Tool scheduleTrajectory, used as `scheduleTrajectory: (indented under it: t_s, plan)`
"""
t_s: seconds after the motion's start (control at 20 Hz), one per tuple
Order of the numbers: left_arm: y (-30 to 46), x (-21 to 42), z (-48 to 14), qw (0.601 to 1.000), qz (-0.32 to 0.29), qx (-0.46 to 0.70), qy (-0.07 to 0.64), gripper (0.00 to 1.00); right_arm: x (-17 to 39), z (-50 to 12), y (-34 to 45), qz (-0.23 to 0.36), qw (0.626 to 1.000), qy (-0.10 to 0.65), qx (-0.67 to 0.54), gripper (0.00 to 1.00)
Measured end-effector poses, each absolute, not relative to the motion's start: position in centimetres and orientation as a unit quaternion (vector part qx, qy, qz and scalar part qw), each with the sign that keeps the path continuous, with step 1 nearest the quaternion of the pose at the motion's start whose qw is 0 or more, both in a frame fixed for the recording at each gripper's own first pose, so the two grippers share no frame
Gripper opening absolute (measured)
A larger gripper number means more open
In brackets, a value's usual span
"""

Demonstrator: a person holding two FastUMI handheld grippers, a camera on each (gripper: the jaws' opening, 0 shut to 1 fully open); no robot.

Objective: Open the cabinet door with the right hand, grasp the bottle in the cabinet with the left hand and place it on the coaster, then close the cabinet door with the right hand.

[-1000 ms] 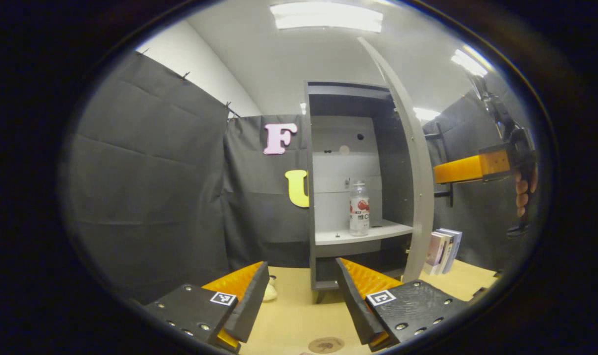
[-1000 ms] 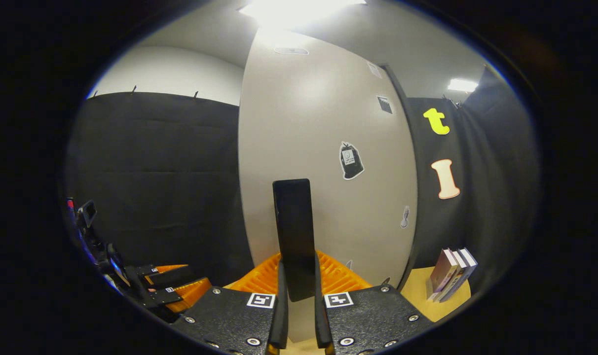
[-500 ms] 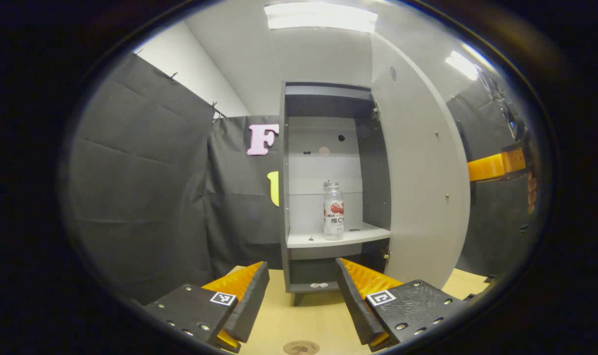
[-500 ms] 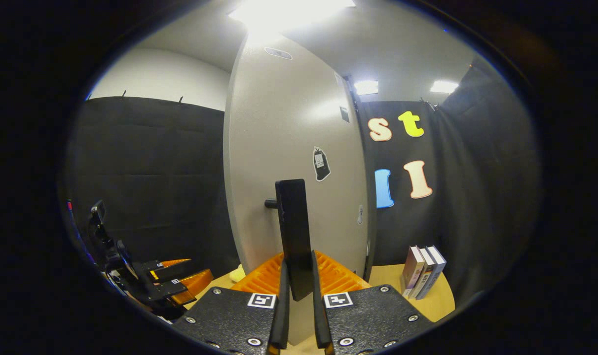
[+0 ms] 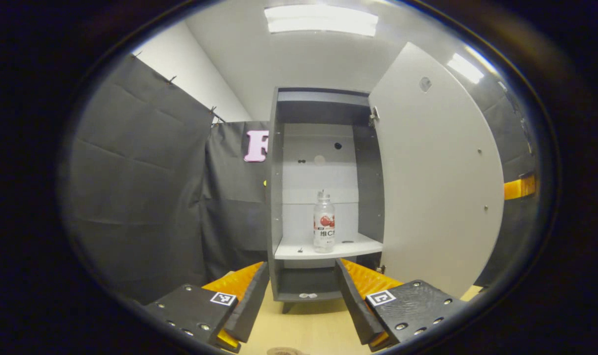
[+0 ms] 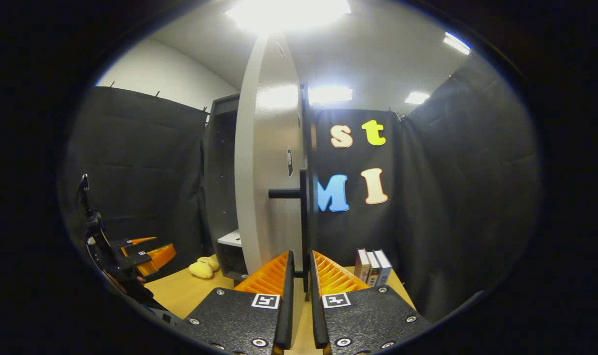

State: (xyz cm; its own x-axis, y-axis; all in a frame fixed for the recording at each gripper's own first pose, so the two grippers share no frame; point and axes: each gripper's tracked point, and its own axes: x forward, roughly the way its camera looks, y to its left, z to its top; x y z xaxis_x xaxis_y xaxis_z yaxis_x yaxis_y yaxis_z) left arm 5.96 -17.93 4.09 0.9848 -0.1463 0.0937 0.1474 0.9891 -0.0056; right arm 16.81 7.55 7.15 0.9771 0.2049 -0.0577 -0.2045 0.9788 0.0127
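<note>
The grey cabinet (image 5: 278, 197) stands open, its door (image 5: 437, 187) swung out to the right. A clear bottle (image 5: 323, 228) with a red-and-white label stands upright on the white shelf (image 5: 348, 248) inside. My left gripper (image 5: 301, 281) is open and empty, low over the table and well short of the cabinet, with the bottle in line above the gap. The round wooden coaster (image 5: 283, 351) peeks in at the bottom edge. In the right gripper view the door (image 6: 264, 182) is nearly edge-on, and my right gripper (image 6: 300, 268) is shut on its black handle (image 6: 304, 217).
A yellow soft toy (image 6: 203, 267) lies on the wooden table (image 6: 180, 291) left of the cabinet foot. Three books (image 6: 373, 266) stand upright on the table right of the door. Black cloth walls close in on all sides. My left gripper (image 6: 141, 250) shows far left.
The door has swung much wider, pulled by my right gripper on its handle. The cabinet and bottle have shifted left and lower, toward the middle of the left gripper view.
</note>
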Motion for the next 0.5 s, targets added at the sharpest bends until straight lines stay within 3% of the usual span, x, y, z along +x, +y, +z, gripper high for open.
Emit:
scheduleTrajectory:
  t_s: [0.15,0.2,0.35,0.4,0.45,0.5]
  plan:
    - [-19.6,8.7,4.9,0.994,-0.094,-0.007,-0.050,0.84,16.0,7.2,8.6,0.127,0.991,0.026,0.026,0.13]
    - [-20.2,9.8,5.4,0.993,-0.101,-0.010,-0.052,0.84,15.7,7.5,7.9,0.115,0.993,0.018,0.016,0.07]
    - [-21.8,14.1,6.3,0.990,-0.125,-0.026,-0.053,0.76,13.9,8.5,5.4,0.078,0.997,-0.013,0.000,0.25]
    - [-22.4,15.6,6.4,0.989,-0.134,-0.030,-0.049,0.77,13.2,8.8,4.6,0.066,0.998,-0.020,0.001,0.53]
    - [-23.1,17.1,6.3,0.988,-0.143,-0.034,-0.046,0.79,13.1,8.6,3.5,0.046,0.999,-0.026,0.000,0.67]
    - [-23.8,18.7,6.3,0.987,-0.152,-0.036,-0.044,0.80,13.0,8.5,2.1,0.019,0.999,-0.029,-0.003,0.89]
